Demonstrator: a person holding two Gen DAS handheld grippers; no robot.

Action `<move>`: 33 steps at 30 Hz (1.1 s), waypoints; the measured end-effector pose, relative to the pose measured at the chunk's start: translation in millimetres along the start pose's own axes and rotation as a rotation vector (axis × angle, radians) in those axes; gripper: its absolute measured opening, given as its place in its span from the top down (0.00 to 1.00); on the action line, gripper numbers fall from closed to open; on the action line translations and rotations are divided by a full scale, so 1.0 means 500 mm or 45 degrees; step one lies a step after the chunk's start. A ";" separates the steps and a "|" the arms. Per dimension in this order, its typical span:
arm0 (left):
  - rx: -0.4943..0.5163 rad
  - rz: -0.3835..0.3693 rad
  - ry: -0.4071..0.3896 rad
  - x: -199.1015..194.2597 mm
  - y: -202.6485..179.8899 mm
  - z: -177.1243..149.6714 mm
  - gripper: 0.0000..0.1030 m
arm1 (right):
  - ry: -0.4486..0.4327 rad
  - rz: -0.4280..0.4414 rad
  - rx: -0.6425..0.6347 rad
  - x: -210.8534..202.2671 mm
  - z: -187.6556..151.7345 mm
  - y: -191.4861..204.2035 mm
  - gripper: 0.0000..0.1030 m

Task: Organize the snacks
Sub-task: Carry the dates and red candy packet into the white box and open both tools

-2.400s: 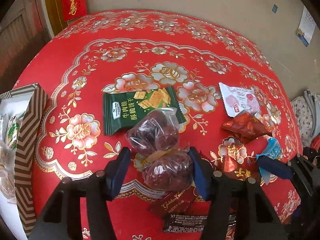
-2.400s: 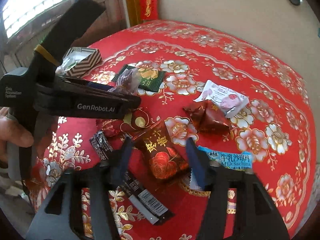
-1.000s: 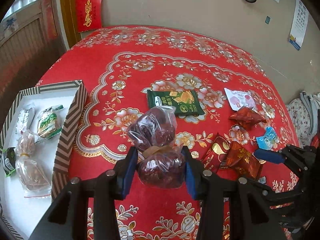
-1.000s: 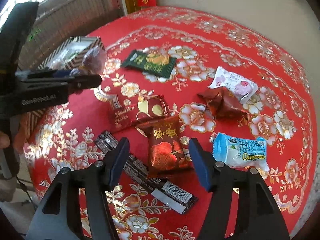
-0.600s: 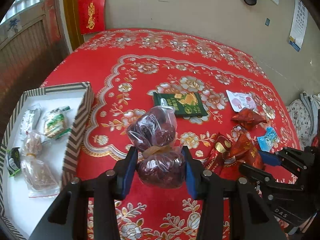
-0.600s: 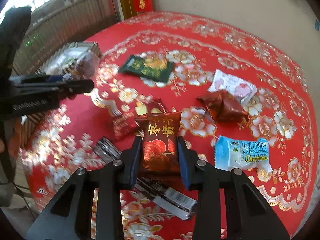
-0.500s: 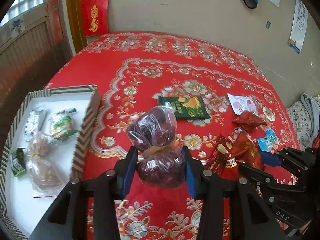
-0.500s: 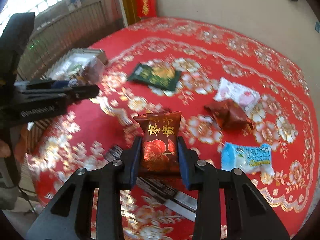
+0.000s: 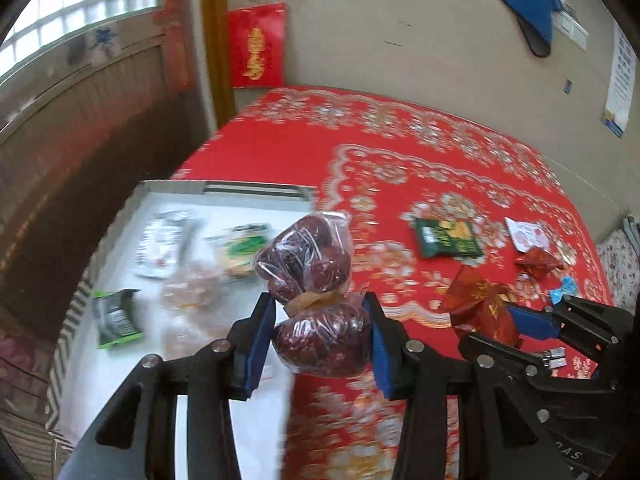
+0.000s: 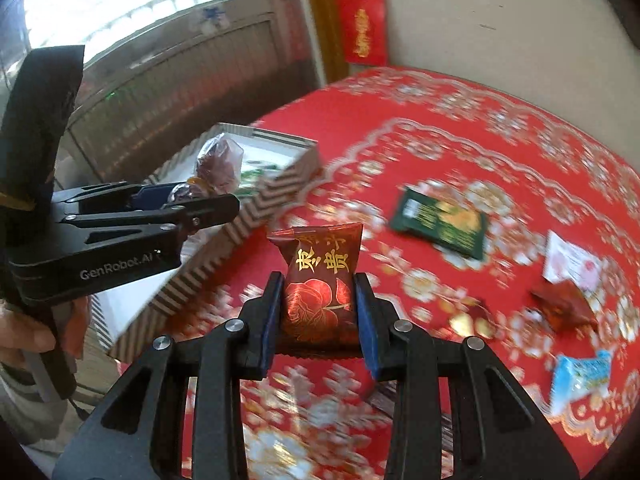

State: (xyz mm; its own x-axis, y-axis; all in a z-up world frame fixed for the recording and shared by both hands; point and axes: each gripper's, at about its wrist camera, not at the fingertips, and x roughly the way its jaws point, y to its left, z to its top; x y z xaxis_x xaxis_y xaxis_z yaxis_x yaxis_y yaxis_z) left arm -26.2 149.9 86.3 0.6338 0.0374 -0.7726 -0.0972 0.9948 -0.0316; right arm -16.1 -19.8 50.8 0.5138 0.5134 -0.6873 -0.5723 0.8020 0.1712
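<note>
Item: clear bag of dark red fruits, tied at a waist with a tan band. Held mid-frame in the left claw, whose blue pads press its lower bulge, above the near edge of the striped box at left. Judged soft, lumpy and slippery-filmed; best hold looks to be just beneath the tie.

Item: red foil packet. Pinched upright by its sides in the right claw, mid-frame over the desk. Judged light and crinkly, easily crushed.

Loose on desk: green packet, blue packet.
</note>
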 end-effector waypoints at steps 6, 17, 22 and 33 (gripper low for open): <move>-0.070 0.063 -0.006 -0.010 0.086 -0.012 0.55 | -0.003 0.051 -0.072 0.027 0.034 0.078 0.67; -0.179 0.157 0.013 -0.010 0.216 -0.053 0.55 | 0.028 0.110 -0.148 0.085 0.072 0.171 0.67; -0.213 0.182 0.036 -0.001 0.258 -0.074 0.55 | 0.047 0.123 -0.170 0.115 0.086 0.197 0.67; -0.240 0.205 0.062 0.021 0.288 -0.094 0.55 | 0.082 0.100 -0.163 0.183 0.121 0.218 0.67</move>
State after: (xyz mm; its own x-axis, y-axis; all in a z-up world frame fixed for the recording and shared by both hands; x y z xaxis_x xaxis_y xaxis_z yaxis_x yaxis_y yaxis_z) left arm -69.5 288.9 43.8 0.5612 0.1846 -0.8068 -0.3382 0.9409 -0.0200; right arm 7.0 133.2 49.3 0.4248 0.5492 -0.7197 -0.6881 0.7125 0.1374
